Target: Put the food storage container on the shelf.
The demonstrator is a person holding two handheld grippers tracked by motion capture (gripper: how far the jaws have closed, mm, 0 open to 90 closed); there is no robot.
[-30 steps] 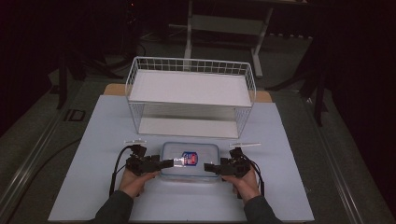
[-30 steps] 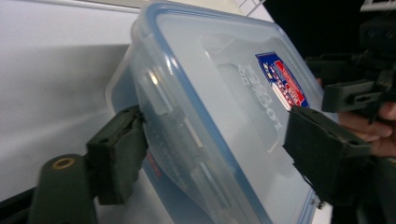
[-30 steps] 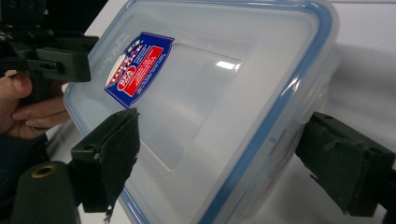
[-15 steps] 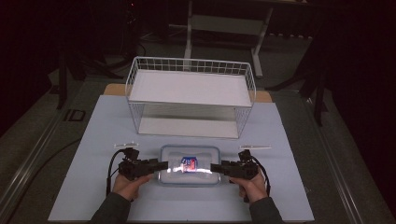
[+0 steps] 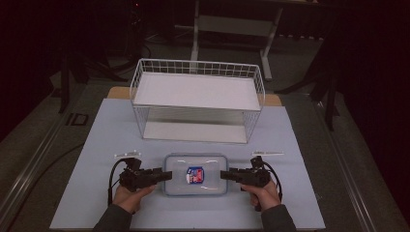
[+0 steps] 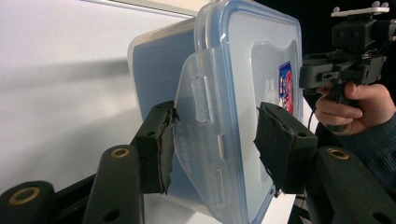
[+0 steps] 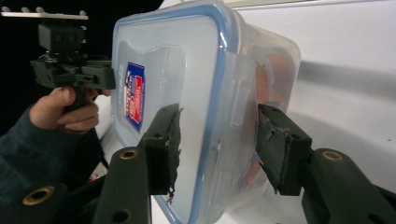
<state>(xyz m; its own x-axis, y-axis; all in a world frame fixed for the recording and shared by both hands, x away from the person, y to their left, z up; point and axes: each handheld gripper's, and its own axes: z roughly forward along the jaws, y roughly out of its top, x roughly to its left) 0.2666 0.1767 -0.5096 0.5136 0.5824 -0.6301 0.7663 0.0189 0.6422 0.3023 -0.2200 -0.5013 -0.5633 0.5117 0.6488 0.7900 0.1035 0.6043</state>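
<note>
A clear plastic container [image 5: 196,175] with a blue-edged lid and a red-and-blue sticker sits low over the pale mat, near the front edge. My left gripper [image 5: 167,175] grips its left end and my right gripper [image 5: 225,175] its right end. In the left gripper view the pads of the left gripper [image 6: 215,140] press on the latch flap and lid of the container [image 6: 243,70]. In the right gripper view the right gripper [image 7: 217,140] clamps lid and wall of the container [image 7: 187,60]. Both pairs of jaws have just been closing on it. Whether it rests on the mat I cannot tell.
A white wire basket rack [image 5: 196,65] with a shelf stands behind the container, mid-table. Two small white strips lie on the mat [image 5: 96,145], one at the left [image 5: 126,153] and one at the right [image 5: 267,153]. Dark floor and table legs surround the table.
Both grippers' jaws have closed onto the container's ends. Hands and container have shifted together toward the person, away from the rack.
</note>
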